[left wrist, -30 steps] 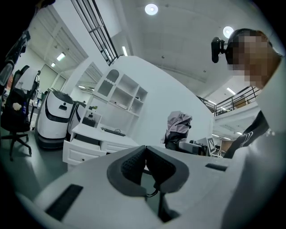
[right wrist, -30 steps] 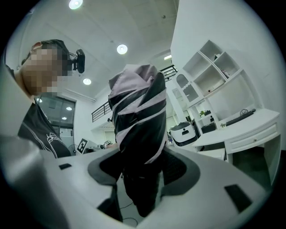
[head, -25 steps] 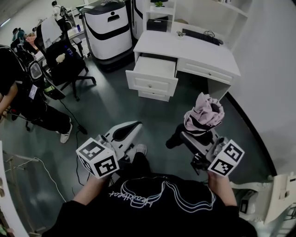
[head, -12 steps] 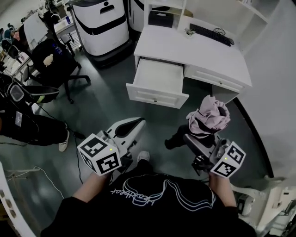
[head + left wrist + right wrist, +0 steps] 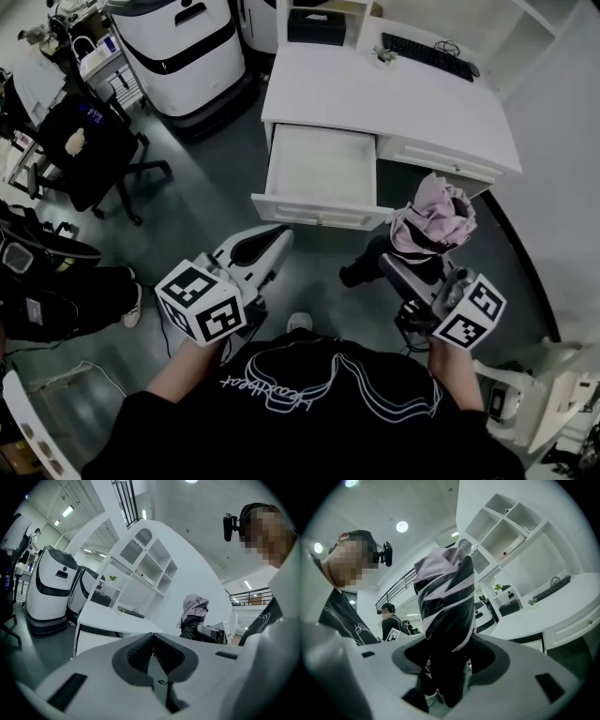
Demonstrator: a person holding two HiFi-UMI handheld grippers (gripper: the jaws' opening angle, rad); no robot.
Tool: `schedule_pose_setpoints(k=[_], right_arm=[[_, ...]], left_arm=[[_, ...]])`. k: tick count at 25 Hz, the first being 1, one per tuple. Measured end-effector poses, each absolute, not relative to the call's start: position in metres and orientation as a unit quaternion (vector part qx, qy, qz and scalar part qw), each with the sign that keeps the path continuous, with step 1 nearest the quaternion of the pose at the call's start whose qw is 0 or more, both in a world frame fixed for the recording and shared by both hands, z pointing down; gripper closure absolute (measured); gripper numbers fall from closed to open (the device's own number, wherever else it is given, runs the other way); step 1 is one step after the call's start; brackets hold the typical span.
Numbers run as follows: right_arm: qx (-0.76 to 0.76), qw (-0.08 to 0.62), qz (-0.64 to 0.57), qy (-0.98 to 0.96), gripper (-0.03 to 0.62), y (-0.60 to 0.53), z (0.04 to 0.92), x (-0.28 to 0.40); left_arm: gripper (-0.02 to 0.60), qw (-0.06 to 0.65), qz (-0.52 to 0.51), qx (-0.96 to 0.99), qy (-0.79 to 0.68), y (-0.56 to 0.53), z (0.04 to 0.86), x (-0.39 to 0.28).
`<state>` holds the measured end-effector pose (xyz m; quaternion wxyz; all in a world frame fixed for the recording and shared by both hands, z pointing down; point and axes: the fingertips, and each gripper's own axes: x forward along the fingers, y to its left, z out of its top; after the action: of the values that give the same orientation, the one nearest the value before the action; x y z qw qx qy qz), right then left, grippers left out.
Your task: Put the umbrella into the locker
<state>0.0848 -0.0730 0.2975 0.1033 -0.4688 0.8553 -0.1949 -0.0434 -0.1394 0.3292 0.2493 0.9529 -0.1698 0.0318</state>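
Observation:
A folded pink and black umbrella [image 5: 431, 220] stands upright in my right gripper [image 5: 410, 265], whose jaws are shut on its lower part. In the right gripper view the umbrella [image 5: 445, 606] fills the middle between the dark pads. My left gripper [image 5: 275, 238] is shut with nothing in it, and its pads [image 5: 140, 651] meet at the tips. It points at the white desk [image 5: 394, 94]. The desk's wide drawer [image 5: 319, 173] stands pulled open just beyond both grippers. The left gripper view shows the umbrella [image 5: 194, 609] to the right.
A keyboard [image 5: 427, 52] lies on the desk, under white shelves [image 5: 140, 569]. Two white machines [image 5: 183, 47] stand left of the desk. A black office chair [image 5: 89, 141] is at the left. A white wall [image 5: 562, 187] runs along the right. My shoe [image 5: 300, 322] is below the drawer.
Both grippers and the umbrella have moved toward the desk. The open drawer now lies much closer in front of them. Neither gripper's jaws have changed.

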Motion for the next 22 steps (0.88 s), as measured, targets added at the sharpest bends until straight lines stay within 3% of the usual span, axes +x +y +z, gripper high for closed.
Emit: schedule_pose_setpoints(k=[22], right_arm=[[-0.456, 0.043, -0.179, 0.871, 0.352, -0.186, 0.294, 0.108]], left_arm=[[0.575, 0.267, 0.059, 0.94, -0.203, -0.225, 0.344, -0.033]])
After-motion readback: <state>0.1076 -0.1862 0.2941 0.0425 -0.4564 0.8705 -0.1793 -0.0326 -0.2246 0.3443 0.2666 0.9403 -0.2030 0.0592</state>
